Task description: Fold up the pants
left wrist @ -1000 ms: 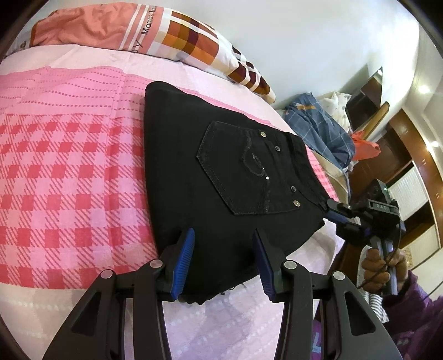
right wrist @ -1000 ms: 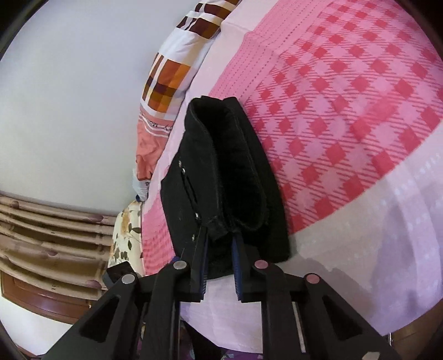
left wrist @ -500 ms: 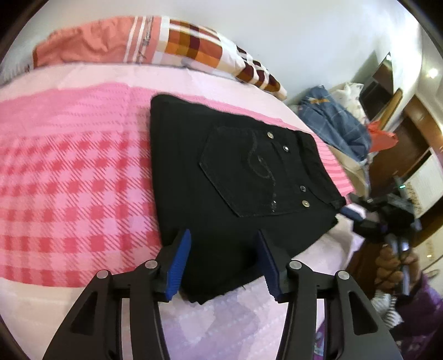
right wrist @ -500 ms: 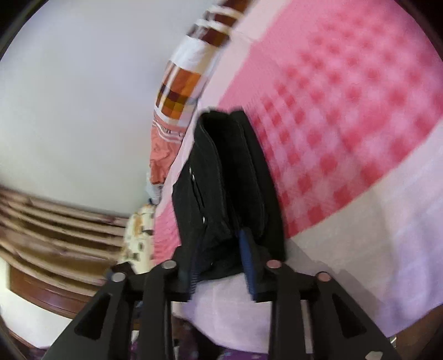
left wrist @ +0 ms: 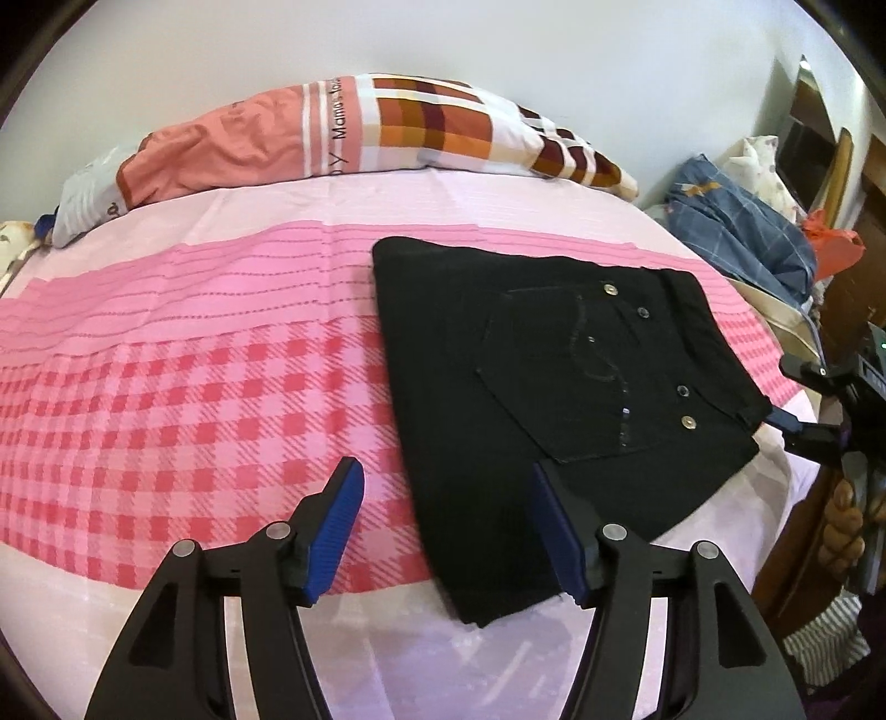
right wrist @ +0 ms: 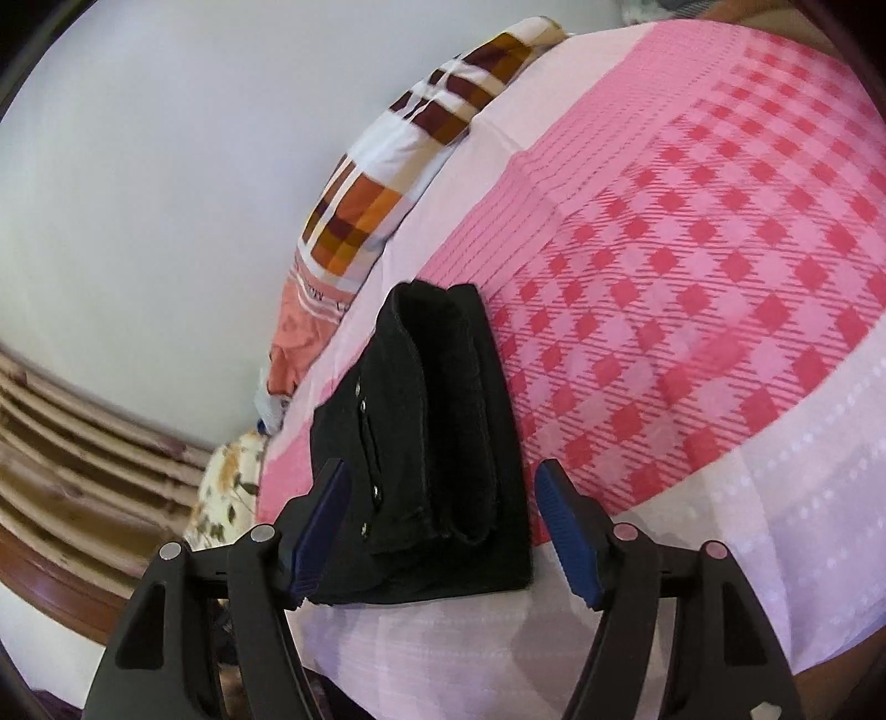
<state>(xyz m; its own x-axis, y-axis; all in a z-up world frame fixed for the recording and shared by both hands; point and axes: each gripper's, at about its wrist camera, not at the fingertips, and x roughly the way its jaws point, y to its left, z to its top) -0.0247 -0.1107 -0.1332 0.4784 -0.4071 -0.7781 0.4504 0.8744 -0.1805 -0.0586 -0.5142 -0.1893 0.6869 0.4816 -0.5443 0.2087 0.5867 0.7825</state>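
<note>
Both grippers, left [left wrist: 446,529] and right [right wrist: 443,526], spread, released; pants [left wrist: 559,399] lie folded, layers seemingly visible only rightward

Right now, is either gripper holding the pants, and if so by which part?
Nothing is held. The left gripper and right gripper are both open, and the folded pants lie free on the bed.

Bed [left wrist: 166,387] fills the scene, covered by a pink-and-red checked sheet with a pale border at the near edge. Patchwork pillow [left wrist: 387,133] lies at the far side against a plain white wall [left wrist: 498,39]. Pile of blue checked cloth [left wrist: 742,232] sits far right. Dark wooden furniture [left wrist: 853,183] stands far right (details unclear). Lighting even.
</note>
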